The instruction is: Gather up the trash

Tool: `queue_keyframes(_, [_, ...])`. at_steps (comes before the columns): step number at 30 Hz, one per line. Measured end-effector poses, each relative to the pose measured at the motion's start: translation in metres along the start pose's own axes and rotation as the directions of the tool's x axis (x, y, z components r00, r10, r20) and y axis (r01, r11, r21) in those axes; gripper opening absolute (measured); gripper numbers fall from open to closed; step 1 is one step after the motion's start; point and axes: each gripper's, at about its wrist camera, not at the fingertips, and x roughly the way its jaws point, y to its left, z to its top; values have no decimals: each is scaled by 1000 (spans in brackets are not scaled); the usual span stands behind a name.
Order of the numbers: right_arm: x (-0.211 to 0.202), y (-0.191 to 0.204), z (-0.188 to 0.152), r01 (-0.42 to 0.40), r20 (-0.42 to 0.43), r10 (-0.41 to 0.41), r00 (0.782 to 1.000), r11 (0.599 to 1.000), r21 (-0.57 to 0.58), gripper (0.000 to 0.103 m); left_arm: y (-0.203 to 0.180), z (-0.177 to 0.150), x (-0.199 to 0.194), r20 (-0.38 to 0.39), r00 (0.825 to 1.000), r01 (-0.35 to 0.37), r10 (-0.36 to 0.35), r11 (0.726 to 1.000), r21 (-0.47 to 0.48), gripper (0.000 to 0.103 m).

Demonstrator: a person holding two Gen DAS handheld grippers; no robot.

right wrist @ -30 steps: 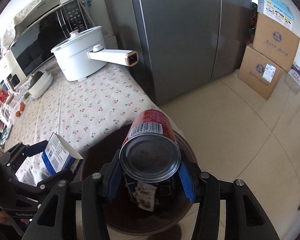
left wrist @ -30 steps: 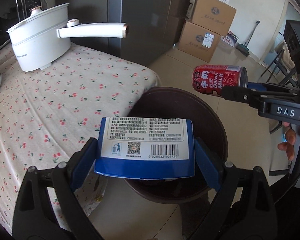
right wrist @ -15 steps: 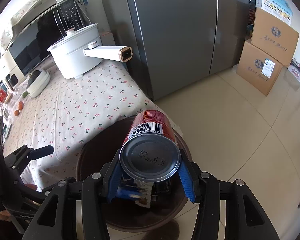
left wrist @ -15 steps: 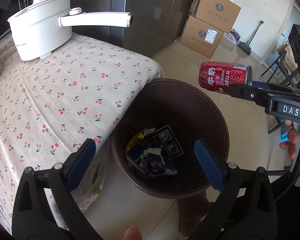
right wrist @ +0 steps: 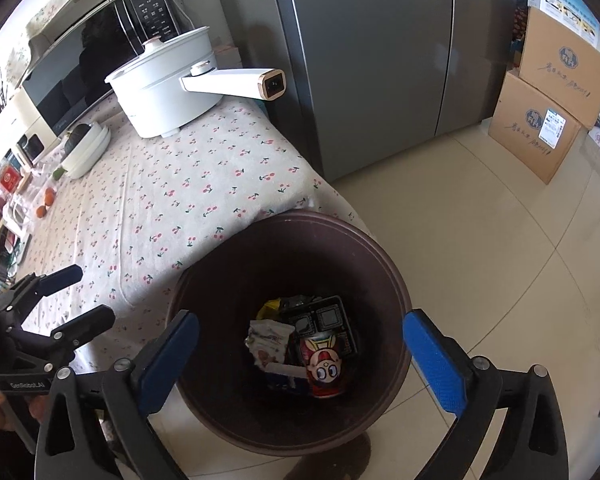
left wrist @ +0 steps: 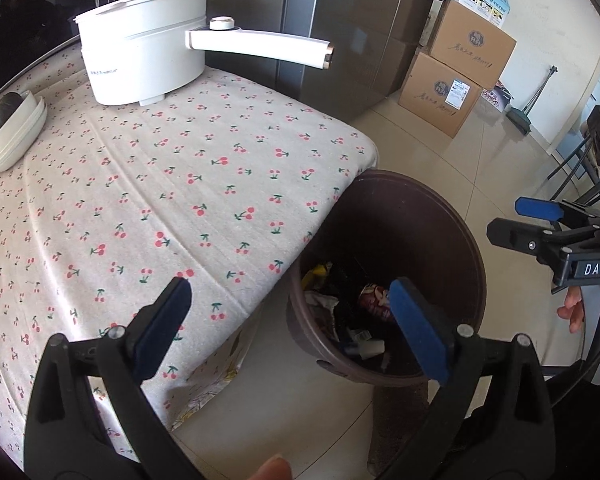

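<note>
Brown plastic fills my view: the round bin [right wrist: 236,420] stands on the tiled floor [right wrist: 480,240], tucked against the corner of the table with the cherry-print cloth [left wrist: 180,184]. My right gripper [right wrist: 300,360] points steeply down over the bin's mouth; its jaws have just been opening and now stand as wide as they go, blue pads [right wrist: 434,364] on either side of the opening with nothing between them. The red milk can [right wrist: 323,364] lies at the bottom of the bin among wrappers [right wrist: 269,340] and a black tray [right wrist: 326,318]. It rests tilted against the other rubbish, its long axis running up and down in my right wrist view, the cartoon face on its side turned up toward me.

My left gripper [left wrist: 288,320] also tilts downward, beside the bin over the table's edge. Its jaws are spread wide and empty, one pad above the cloth, the other above the bin's rim. A white electric pot [left wrist: 144,64] sits at the far end of the table, handle pointing toward the grey fridge [right wrist: 380,60].
</note>
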Motion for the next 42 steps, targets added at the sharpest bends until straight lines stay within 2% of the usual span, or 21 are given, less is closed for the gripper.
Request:
queue_keyframes(8, [3,14,0,24,-9,-25,1000,999,-44,103,14,-3,-16,32,997,-68,68,998,-14,99])
queue_keyframes(16, [-10,42,9,51,55,-47,997,995,-81,103,33,-9,-40,54,985,-163,166,984,-66,99])
queue_keyframes(19, [-31,62,12,72,155,-53,987,990,-120,103,41,-13,-63,105,963,-236,247,966,-106,99])
queue_keyframes(23, [-64,93,10,77,309,-25,951,984,-158,103,54,-23,-95,172,913,-343,371,923,-174,99])
queue_keyframes(27, [-84,126,5,66,410,19,912,979,-192,103,70,-34,-116,195,882,-377,429,891,-253,99])
queue_keyframes(31, [-94,156,0,76,491,47,870,971,-227,103,82,-43,-130,220,871,-368,439,880,-301,99])
queue_keyframes(34, [-92,174,0,102,519,44,853,963,-250,103,91,-48,-135,234,867,-360,440,877,-317,99])
queue_keyframes(42, [-76,196,6,86,489,60,870,959,-272,103,105,-52,-142,244,855,-365,458,865,-344,99])
